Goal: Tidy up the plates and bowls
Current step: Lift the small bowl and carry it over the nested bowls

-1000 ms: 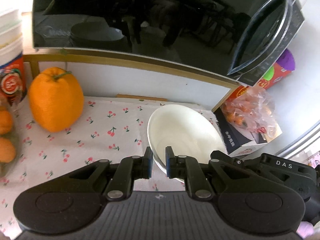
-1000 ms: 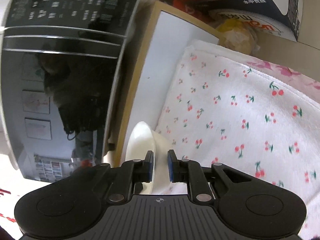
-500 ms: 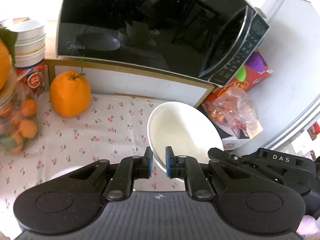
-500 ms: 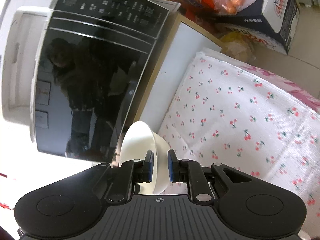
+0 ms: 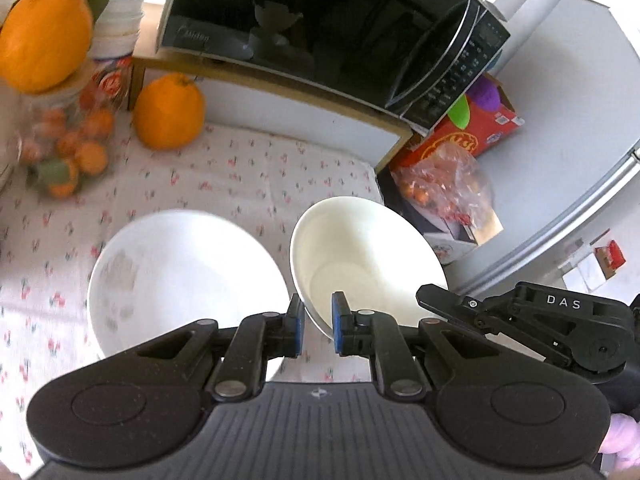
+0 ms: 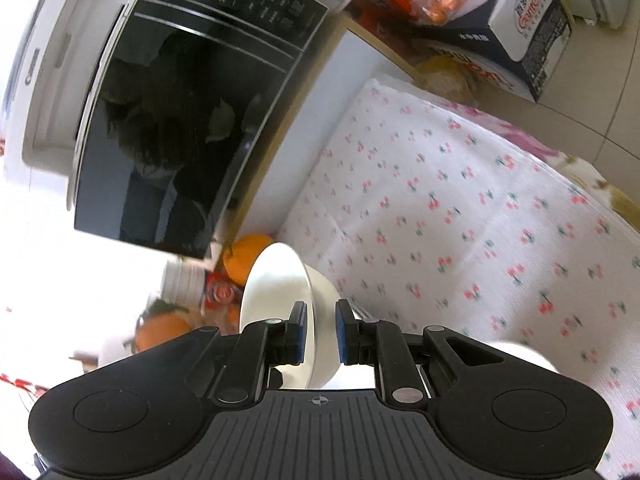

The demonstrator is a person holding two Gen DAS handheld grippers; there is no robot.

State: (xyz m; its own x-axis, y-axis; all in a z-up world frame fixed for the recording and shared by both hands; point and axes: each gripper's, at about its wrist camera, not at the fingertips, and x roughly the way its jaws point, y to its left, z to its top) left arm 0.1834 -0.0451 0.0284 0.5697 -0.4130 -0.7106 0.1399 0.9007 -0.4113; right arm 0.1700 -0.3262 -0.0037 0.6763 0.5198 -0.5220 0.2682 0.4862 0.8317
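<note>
- The left gripper (image 5: 318, 326) is clenched on the near rim of a white bowl (image 5: 366, 256), which tilts away ahead of it, lifted off the counter (image 5: 240, 176).
- The right gripper (image 6: 322, 332) grips the rim of a second white bowl (image 6: 280, 292), held on edge between its fingers.
- Left of the left gripper's bowl sits a large white bowl (image 5: 180, 276) on the cherry-print cloth.
- All three bowls look plain, glossy and hold nothing.

A black microwave (image 5: 320, 36) sits on a wooden shelf (image 5: 280, 92) above a cherry-print cloth (image 5: 240, 172). A large orange (image 5: 169, 111) rests on the cloth, a bag of small oranges (image 5: 64, 148) to its left, and a red box (image 5: 472, 132) stands at right.
</note>
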